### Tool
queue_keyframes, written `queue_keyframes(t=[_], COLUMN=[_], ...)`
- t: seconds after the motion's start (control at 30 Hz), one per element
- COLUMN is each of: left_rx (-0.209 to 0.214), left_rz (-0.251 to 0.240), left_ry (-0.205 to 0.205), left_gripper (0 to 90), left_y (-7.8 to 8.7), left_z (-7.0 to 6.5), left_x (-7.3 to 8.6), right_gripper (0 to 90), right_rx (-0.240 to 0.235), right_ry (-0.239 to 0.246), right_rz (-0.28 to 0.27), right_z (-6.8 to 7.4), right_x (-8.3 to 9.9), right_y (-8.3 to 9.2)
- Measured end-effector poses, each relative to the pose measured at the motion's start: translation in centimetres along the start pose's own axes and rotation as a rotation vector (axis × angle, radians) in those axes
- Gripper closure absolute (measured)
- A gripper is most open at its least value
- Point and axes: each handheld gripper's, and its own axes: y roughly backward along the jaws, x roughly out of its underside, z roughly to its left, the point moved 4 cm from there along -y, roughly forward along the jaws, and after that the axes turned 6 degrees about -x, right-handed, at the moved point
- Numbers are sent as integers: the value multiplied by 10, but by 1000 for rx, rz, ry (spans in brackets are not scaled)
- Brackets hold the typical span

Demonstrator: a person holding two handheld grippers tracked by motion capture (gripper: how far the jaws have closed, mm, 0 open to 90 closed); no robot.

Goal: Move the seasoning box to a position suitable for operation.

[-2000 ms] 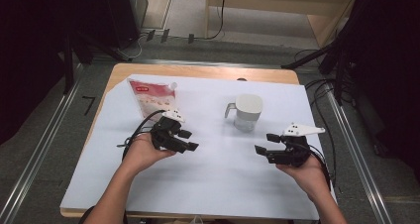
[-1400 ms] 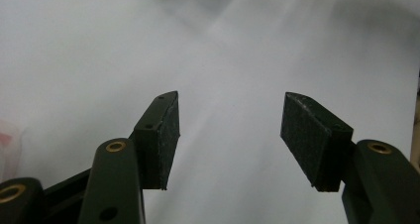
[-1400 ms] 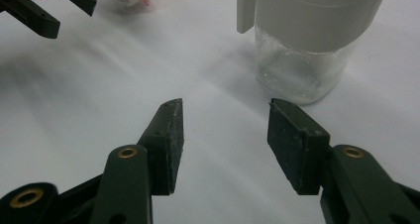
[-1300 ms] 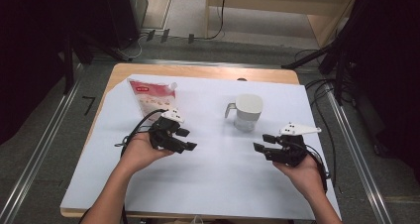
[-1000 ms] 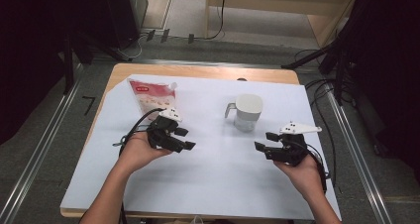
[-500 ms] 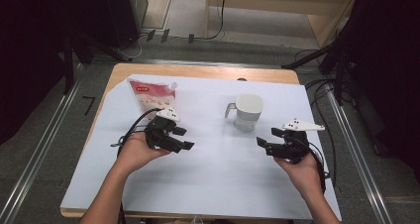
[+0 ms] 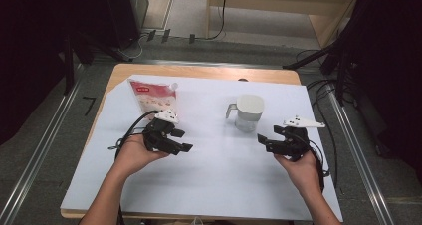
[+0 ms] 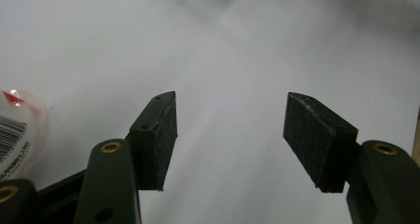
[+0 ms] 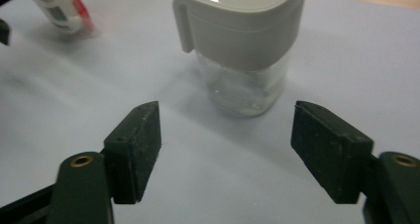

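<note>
A clear jar (image 7: pixel 247 112) with a grey lid and side handle stands right of the table's middle. A red and white pouch (image 7: pixel 152 96) stands upright at the back left. My left gripper (image 7: pixel 184 140) is open, hovering just in front of the pouch and pointing right; in the left gripper view its jaws (image 8: pixel 230 135) frame bare white sheet, with the pouch (image 8: pixel 17 135) at the left edge. My right gripper (image 7: pixel 263 142) is open, pointing left, just in front and to the right of the jar. Its jaws (image 9: pixel 225 149) have just been opening, with nothing between them and the jar (image 9: pixel 245 50) close ahead.
A white sheet (image 7: pixel 219 180) covers most of the wooden table (image 7: pixel 209 71). Black cables (image 7: pixel 127 135) trail from the left gripper across the sheet. Metal rails (image 7: pixel 37 160) run along the floor on both sides of the table.
The left gripper has drifted slightly to the left and the right gripper slightly toward the far side. The jar and pouch have not moved.
</note>
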Motion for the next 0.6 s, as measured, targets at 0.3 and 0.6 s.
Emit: queue_keyframes(t=[0.3, 0.6], left_rx=[1, -3], left_rz=[-3, 2], left_ry=[7, -15], left_gripper=[393, 396], left_y=[2, -1], left_z=[3, 4], left_x=[1, 3], right_gripper=[139, 122], right_rx=[54, 154], right_ry=[-45, -89], right_rz=[1, -12], right_z=[-9, -11], right_x=[-16, -29], right_y=[-10, -33])
